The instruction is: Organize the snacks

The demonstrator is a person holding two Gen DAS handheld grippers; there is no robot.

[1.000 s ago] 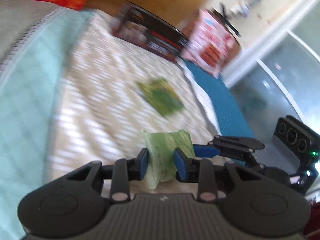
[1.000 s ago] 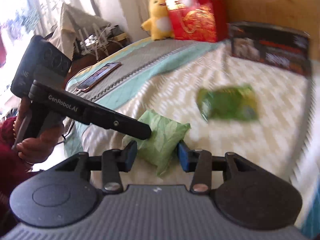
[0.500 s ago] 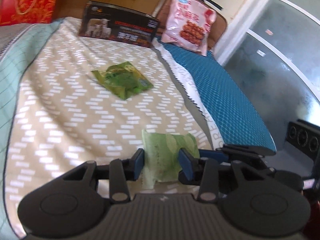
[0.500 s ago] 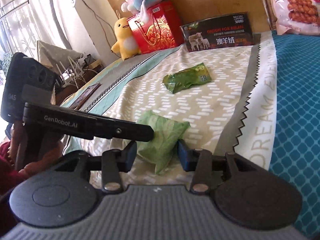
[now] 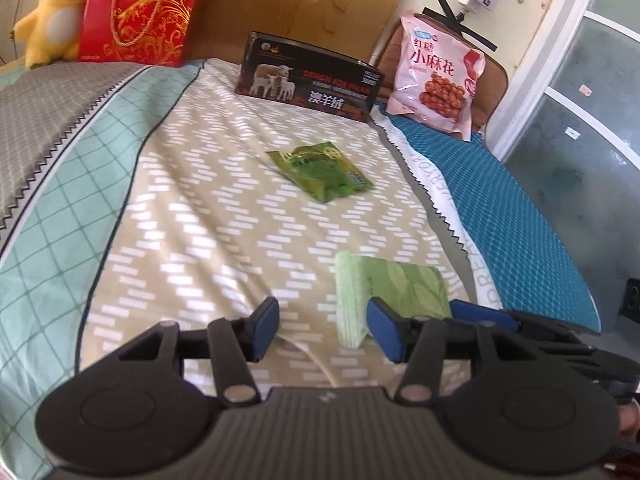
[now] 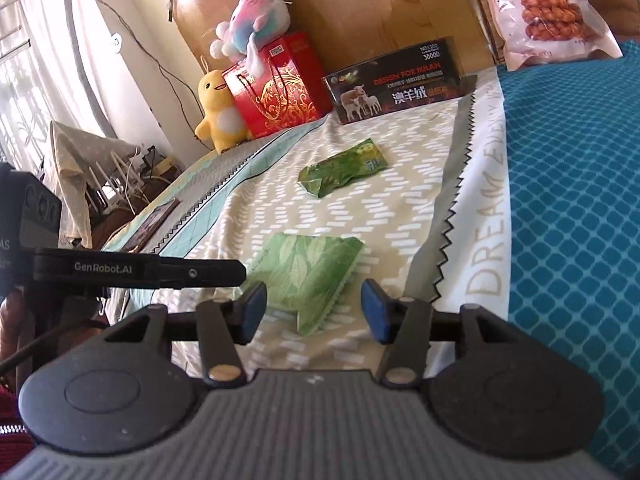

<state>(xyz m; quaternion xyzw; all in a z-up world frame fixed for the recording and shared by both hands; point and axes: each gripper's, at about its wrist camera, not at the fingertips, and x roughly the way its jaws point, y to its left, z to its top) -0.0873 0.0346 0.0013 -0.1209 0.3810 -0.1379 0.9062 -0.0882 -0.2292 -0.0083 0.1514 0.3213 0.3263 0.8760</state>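
Observation:
A light green leaf-print snack packet lies flat on the beige patterned bedspread. My left gripper has its jaws opening; the packet's sealed end sits between the pads, which stand clear of it. My right gripper is also opening, with the packet's near corner between its pads and untouched. Each gripper's fingers reach into the other's view from the side. A dark green snack packet lies farther up the bed.
At the head of the bed stand a black box with sheep, a pink snack bag, a red gift bag and a yellow plush. A teal blanket covers the right side. A phone lies at the left edge.
Both grippers' pads have spread away from the light green packet, which was held upright between them and now lies flat on the bed. Both views swung toward the headboard.

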